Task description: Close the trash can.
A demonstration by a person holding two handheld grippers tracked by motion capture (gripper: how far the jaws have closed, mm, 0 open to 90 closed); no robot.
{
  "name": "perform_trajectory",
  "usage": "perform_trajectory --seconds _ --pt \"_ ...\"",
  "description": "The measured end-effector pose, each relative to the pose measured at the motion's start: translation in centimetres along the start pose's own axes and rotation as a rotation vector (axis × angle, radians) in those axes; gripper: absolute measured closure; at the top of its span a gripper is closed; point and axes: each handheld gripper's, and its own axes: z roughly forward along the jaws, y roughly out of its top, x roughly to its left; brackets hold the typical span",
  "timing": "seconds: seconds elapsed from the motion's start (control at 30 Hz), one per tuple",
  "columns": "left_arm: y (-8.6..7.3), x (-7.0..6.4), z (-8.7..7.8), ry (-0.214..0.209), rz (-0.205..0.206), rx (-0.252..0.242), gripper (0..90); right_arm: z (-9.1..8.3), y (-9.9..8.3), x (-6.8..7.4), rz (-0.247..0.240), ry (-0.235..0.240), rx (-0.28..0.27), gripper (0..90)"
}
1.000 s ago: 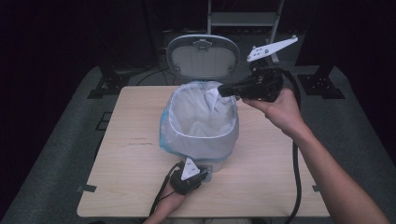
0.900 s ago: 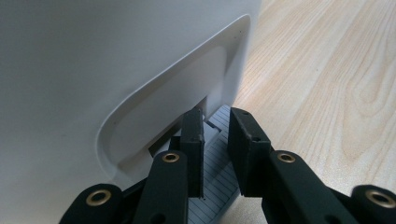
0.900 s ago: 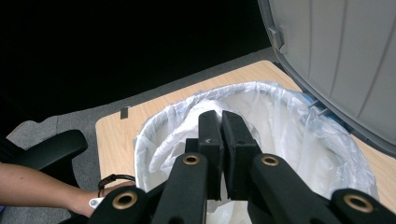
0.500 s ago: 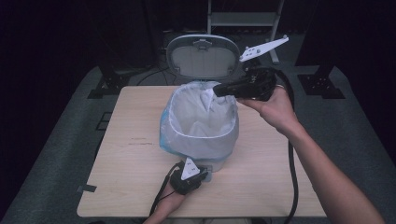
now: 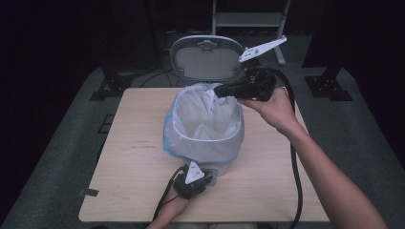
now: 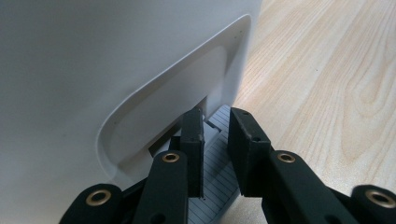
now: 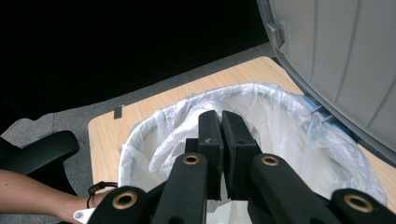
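Note:
A white pedal bin stands mid-table, lined with a thin white plastic bag, its grey lid standing open behind. My right gripper hovers over the bin's far right rim, shut on a pinch of the bag's edge that is pulled up into a peak. In the right gripper view the jaws are pressed together over the bag's mouth. My left gripper lies low at the bin's front base. Its jaws stand slightly apart over the ribbed grey pedal, against the bin wall.
The wooden table has bare room left and right of the bin. A strip of tape sits at its front left corner. The right gripper's cable hangs along the forearm. Dark floor and stand legs surround the table.
My right gripper has drifted a little left over the bin's rim, with the bag edge still pinched. The left gripper has stayed at the pedal.

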Motion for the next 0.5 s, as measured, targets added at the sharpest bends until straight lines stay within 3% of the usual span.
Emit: perform_trajectory --seconds 0.5 --pt "0.0 0.0 0.0 -0.001 0.0 0.0 76.0 1.4 0.2 -0.1 -0.006 0.005 0.016 86.5"
